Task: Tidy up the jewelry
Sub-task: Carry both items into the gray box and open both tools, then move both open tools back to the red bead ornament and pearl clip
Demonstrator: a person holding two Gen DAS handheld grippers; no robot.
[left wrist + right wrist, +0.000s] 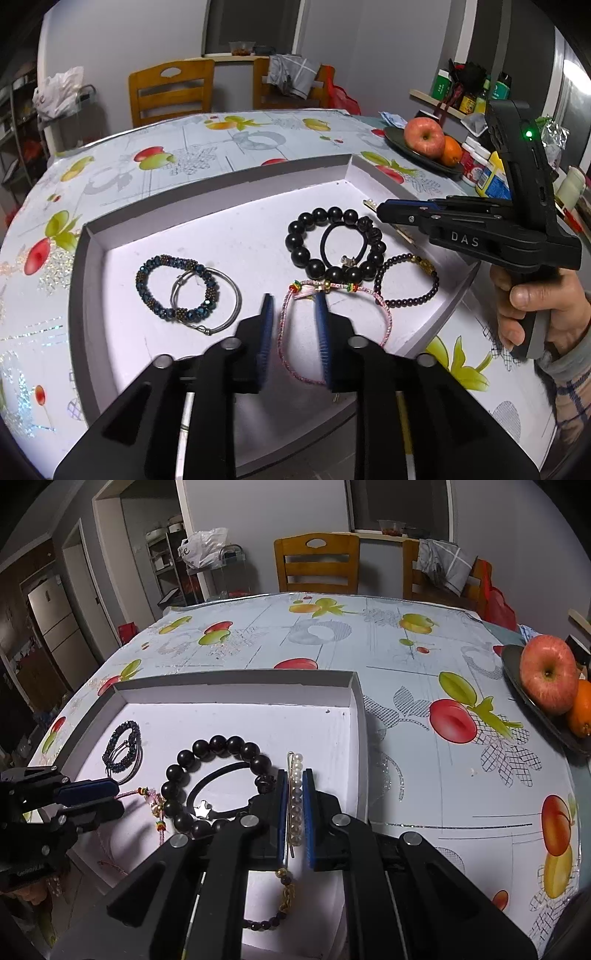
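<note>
A white tray [221, 192] holds the jewelry. My left gripper [293, 299] hovers open over a pink cord bracelet [332, 290]; one strand lies loose between the pads. From the right wrist view, the left gripper [118, 797] is at the left edge, by the pink cord [147, 794]. My right gripper [295, 794] is shut on a pearl hairpin [295, 771] near the tray's right wall; in the left wrist view the pin [368, 203] pokes past the right gripper [380, 214]. A big black bead bracelet [295, 240] rings a black hair tie [364, 240].
A blue bead bracelet [147, 291] overlaps a silver bangle [236, 295] at the tray's left. A small dark bead bracelet [406, 304] lies at its right. A plate [417, 157] with an apple [424, 137] and an orange stands at the far right, bottles behind it. Wooden chairs [317, 563] stand beyond the table.
</note>
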